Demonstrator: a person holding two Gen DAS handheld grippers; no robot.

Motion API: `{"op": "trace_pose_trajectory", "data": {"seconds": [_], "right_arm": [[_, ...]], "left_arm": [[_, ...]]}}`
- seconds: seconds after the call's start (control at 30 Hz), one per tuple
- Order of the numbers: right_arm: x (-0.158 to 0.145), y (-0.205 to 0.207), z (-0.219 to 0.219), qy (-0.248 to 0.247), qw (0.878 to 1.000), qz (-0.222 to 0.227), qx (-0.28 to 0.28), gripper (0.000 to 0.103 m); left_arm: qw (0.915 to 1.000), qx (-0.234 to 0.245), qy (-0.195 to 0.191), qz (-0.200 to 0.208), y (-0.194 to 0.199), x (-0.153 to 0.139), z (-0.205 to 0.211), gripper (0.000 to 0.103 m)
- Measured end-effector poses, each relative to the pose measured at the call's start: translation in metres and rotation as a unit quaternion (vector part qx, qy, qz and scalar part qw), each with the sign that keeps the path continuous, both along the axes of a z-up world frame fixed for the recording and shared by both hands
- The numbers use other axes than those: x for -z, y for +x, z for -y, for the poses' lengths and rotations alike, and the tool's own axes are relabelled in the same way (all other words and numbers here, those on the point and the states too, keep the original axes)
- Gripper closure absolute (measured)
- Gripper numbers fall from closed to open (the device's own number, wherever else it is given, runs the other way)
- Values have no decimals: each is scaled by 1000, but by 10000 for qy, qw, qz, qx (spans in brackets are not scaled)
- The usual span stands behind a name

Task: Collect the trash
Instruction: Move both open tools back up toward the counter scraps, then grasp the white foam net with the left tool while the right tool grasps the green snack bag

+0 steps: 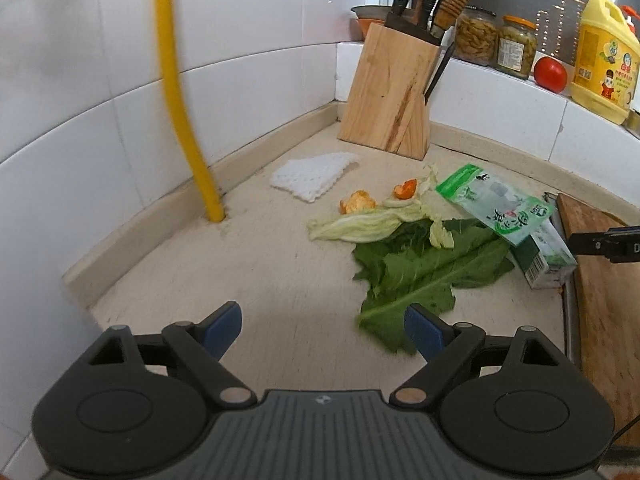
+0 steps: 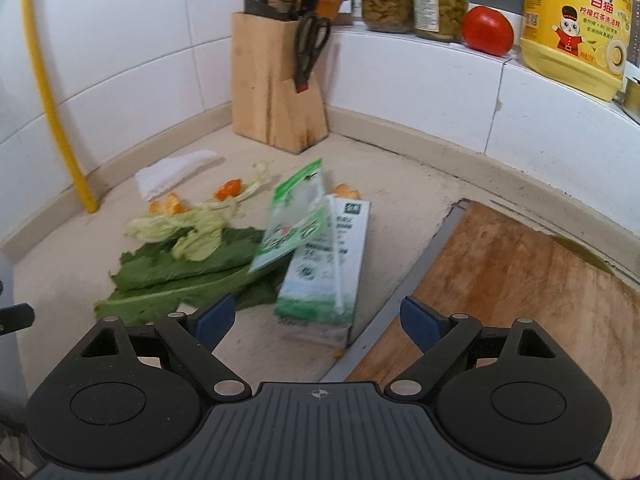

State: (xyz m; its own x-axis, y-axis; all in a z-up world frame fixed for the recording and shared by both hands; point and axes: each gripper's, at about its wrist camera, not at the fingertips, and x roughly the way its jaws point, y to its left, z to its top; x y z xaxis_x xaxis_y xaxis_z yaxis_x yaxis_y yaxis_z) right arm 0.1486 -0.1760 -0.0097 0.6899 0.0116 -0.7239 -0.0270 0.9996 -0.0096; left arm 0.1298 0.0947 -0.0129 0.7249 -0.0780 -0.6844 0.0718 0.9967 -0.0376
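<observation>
Trash lies in a pile on the beige counter: dark green leaves [image 1: 424, 268] [image 2: 180, 276], pale cabbage scraps [image 1: 360, 226] [image 2: 188, 232], orange peel pieces [image 1: 356, 202] [image 2: 170, 204], a green and white plastic packet [image 1: 492, 202] [image 2: 294, 224] and a milk carton [image 1: 544, 256] [image 2: 328, 264] lying flat under the packet. My left gripper [image 1: 322, 328] is open and empty, just left of the leaf tip. My right gripper [image 2: 316, 318] is open and empty, with the carton's near end between its fingers.
A wooden knife block [image 1: 388, 92] [image 2: 276, 84] stands in the corner. A white cloth [image 1: 312, 174] [image 2: 172, 172] lies near a yellow pipe [image 1: 180, 120]. A wooden cutting board [image 2: 520, 300] lies to the right. Jars, a tomato [image 2: 488, 30] and a yellow detergent bottle [image 2: 576, 20] stand on the ledge.
</observation>
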Motion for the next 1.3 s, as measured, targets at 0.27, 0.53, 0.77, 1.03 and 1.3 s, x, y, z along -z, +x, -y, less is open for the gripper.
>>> {"op": "trace_pose_trajectory", "data": {"seconds": [0.27,0.53,0.77,1.03,1.3], "right_arm": [[-7,19,2,-131,9997,71,185,10],[-17,39,-4,-221,9990,101,382,7],[-15,69,-14,-360,9984,40,436,7],[-10,106,-15,-456,9981,-63,420,7],[2,133,-11,-425,9982,-226,370,7]], "left_arm": [[9985,442,265,171,55,-7,-8,18],[9964,744,297,280,146,-7,-21,17],[9933,1037,487,158,216,18,-9,17],[9918,1149,543,-142,265,49,-6,17],[9938,932,383,-481,269,59,-14,66]]}}
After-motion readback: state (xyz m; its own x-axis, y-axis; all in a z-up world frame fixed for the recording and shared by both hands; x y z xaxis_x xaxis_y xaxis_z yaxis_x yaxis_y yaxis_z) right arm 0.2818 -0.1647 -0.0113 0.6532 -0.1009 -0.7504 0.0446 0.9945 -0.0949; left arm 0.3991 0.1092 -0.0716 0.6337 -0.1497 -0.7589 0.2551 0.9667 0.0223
